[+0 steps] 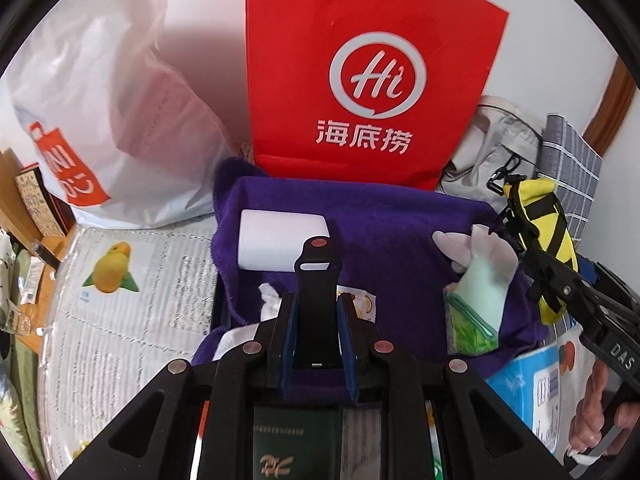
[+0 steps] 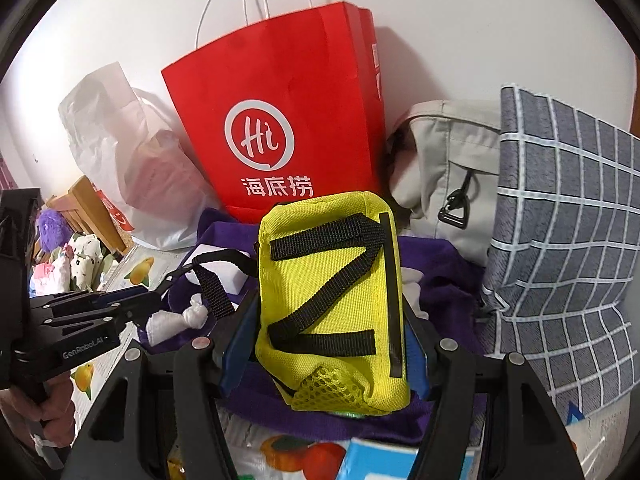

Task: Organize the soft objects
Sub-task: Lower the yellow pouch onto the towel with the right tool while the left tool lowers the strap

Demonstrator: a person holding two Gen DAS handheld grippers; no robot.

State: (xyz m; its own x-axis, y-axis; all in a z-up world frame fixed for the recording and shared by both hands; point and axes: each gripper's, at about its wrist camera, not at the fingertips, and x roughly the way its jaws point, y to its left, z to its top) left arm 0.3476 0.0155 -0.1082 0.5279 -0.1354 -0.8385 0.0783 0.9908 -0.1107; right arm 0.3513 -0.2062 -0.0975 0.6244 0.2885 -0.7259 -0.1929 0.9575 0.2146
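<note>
left wrist view: left tool [image 1: 316, 316] is narrowed down on a black strap [image 1: 318, 276], blue pads pinching it from both sides, strap end sticking up w/ a rivet at the tip. looks stiffish, flat webbing, light; good hold where it is, near the base. below it a purple towel [image 1: 384, 216] spread on the surface [image 1: 132, 320], thick and floppy, would sag if lifted by one corner, better taken at a folded edge. on the towel: a white block [image 1: 280, 240], a pale glove [image 1: 480, 264], a green zip bag [image 1: 472, 324], crumpled white tissue [image 1: 272, 300]. red paper bag [image 1: 360, 80] stands behind, white plastic bag [image 1: 100, 120] to its left. at the right edge the yellow pouch [image 1: 548, 240] hangs in the other tool, only partly seen; can't tell from here how firmly. what the strap connects to is hidden under the tool.

right wrist view: right tool [image 2: 328, 344] stands approx. half wide, closed on the yellow pouch [image 2: 332, 292], pads on its two long sides, pouch held above the purple towel [image 2: 440, 272]. pouch is soft padded fabric w/ black straps and a mesh pocket at the bottom, light, squashy; body grip seems ok, could slip if it's empty. contents unknown. a black strap [image 2: 212, 280] w/ a clip runs from the pouch toward the left tool [image 2: 120, 304]. grey bag [image 2: 448, 168] and checked cloth [image 2: 568, 240] at right, partly cut off. the pouch blocks most of the towel.
</note>
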